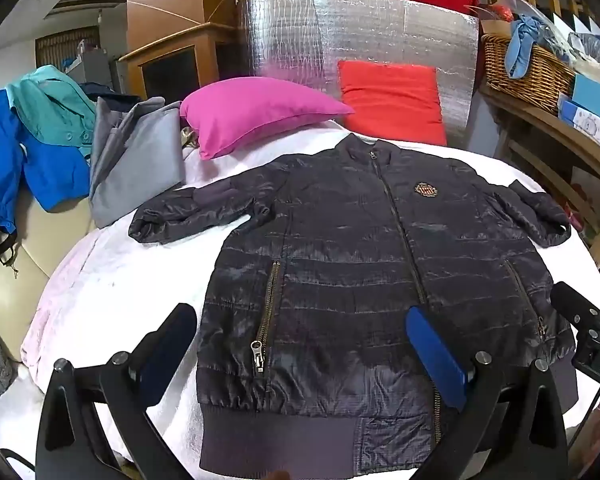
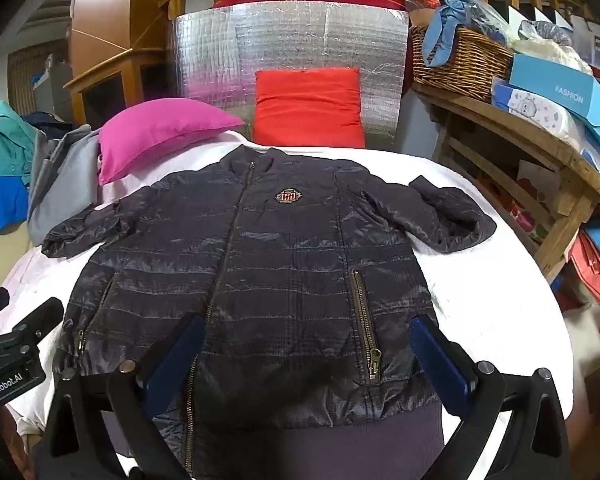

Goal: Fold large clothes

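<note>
Both grippers, left (image 1: 300,344) and right (image 2: 304,352), are held wide open, empty; the slippery jacket (image 1: 340,248) could be bunched if pinched unevenly.

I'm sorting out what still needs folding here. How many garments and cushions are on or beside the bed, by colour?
Dark jacket, spread flat: 1
Grey garment: 1
Teal garment: 1
Blue garment: 1
Pink cushion: 1
Red cushion: 1
Total: 6
</note>
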Tool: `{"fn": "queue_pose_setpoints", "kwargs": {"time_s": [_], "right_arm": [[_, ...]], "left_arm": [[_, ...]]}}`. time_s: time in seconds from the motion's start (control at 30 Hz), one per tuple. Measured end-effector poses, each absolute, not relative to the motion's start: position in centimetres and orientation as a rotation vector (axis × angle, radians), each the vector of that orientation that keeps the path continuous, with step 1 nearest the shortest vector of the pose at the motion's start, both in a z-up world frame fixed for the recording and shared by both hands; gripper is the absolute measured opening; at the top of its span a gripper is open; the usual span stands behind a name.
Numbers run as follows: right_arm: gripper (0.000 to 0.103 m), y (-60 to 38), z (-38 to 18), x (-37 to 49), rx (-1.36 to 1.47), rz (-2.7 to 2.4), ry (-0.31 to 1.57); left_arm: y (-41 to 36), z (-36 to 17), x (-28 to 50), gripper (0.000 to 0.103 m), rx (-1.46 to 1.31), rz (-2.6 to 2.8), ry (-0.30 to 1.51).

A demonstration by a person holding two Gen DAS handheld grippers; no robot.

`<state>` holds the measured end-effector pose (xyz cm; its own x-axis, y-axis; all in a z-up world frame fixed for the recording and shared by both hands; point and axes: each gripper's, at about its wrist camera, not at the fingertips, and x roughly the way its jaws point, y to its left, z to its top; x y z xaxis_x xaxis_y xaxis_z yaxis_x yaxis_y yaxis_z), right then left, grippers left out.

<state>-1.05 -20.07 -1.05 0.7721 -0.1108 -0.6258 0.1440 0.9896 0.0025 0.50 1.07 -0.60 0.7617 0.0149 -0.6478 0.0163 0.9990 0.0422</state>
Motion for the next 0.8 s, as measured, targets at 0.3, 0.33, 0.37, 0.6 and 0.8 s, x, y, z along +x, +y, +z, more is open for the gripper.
{"fn": "queue_pose_setpoints", "kwargs": {"time_s": [0.3, 0.33, 0.37, 0.6, 0.8], "right_arm": [[0.103, -19.87, -0.74, -0.87, 0.047, -0.133, 0.668], [0.103, -19.88, -0.74, -0.86, 0.047, -0.134, 0.668], [0.103, -19.91, -0.75, -0.84, 0.048, -0.134, 0.669], [0.103, -20.0, -0.81, -0.85, 0.047, -0.131, 0.67], [0.103, -19.87, -0.92, -0.74, 0.045, -0.124, 0.675]], "left_arm": [[0.7, -0.02, 0.28, 0.103, 0.049, -0.019, 0.687], [0.69, 0.03, 0.26, 0.103, 0.049, -0.019, 0.685], [0.65, 0.04, 0.23, 0.103, 0.049, -0.021, 0.683], [0.59, -0.16, 0.31, 0.103, 0.05, -0.026, 0.687], [0.63, -0.17, 0.47, 0.103, 0.047, -0.028, 0.691]]}}
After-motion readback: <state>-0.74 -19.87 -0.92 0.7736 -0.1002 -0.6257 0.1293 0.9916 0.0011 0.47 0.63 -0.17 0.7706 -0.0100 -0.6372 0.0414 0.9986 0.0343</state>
